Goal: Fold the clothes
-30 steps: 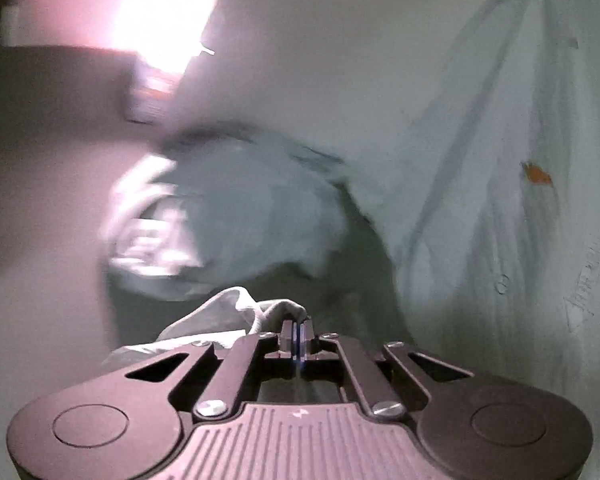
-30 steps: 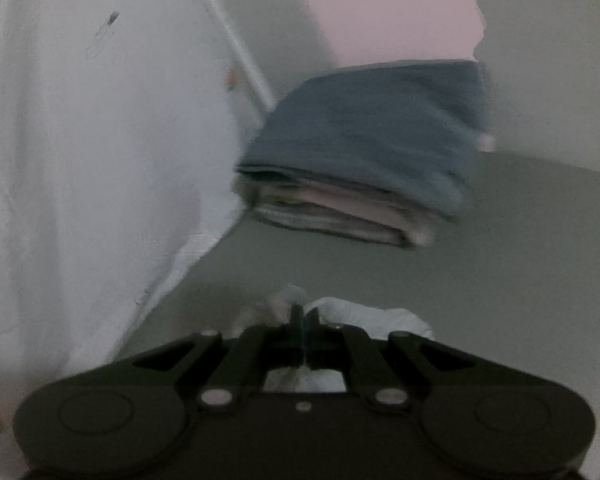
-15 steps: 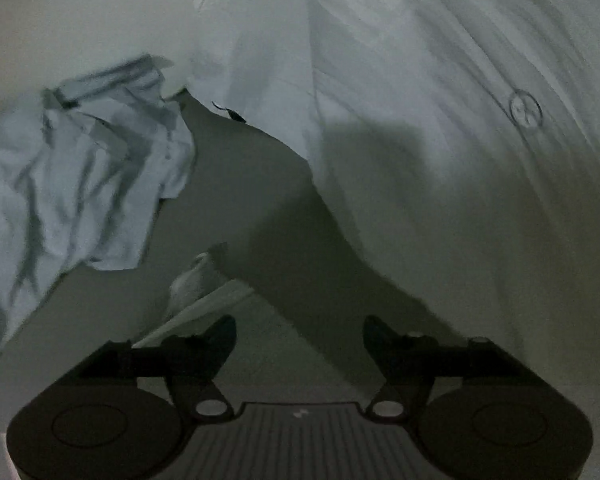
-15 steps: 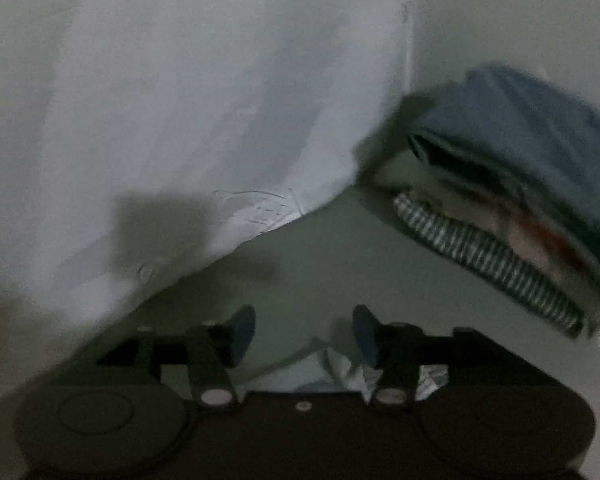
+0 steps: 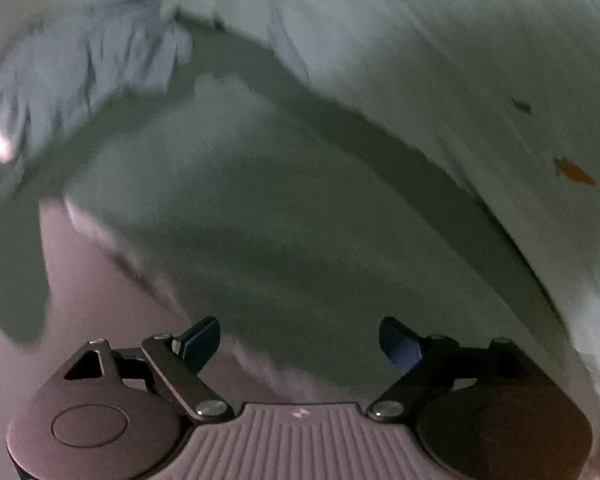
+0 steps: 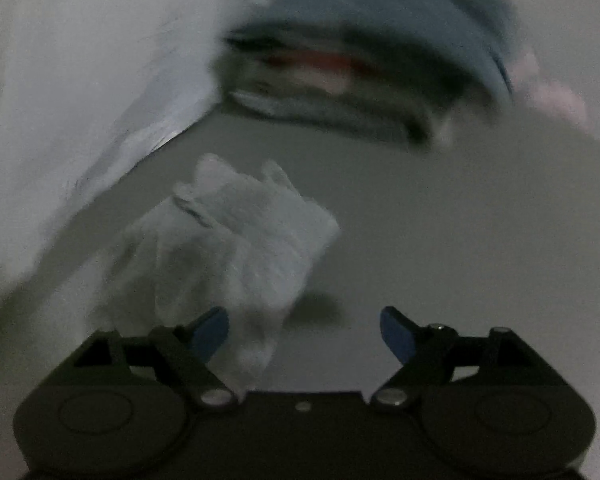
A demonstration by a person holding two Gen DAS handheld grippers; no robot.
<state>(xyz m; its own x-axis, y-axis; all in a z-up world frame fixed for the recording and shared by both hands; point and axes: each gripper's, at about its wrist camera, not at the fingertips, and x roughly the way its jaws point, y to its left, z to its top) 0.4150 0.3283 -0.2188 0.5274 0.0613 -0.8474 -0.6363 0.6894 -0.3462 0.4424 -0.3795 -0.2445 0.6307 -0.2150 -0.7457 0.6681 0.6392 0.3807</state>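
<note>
White garment [image 6: 236, 240] lies crumpled before the right hand-held gripper [image 6: 305, 330], both grippers spread.

A grey tabletop [image 6: 440, 240] carries a spread white garment [image 5: 460, 80], a crumpled white cloth [image 6: 236, 240], and a blurred stack of folded clothes [image 6: 360, 64].

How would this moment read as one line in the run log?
left hand-held gripper: open, empty | right hand-held gripper: open, empty | white garment: on table | folded stack: behind
</note>
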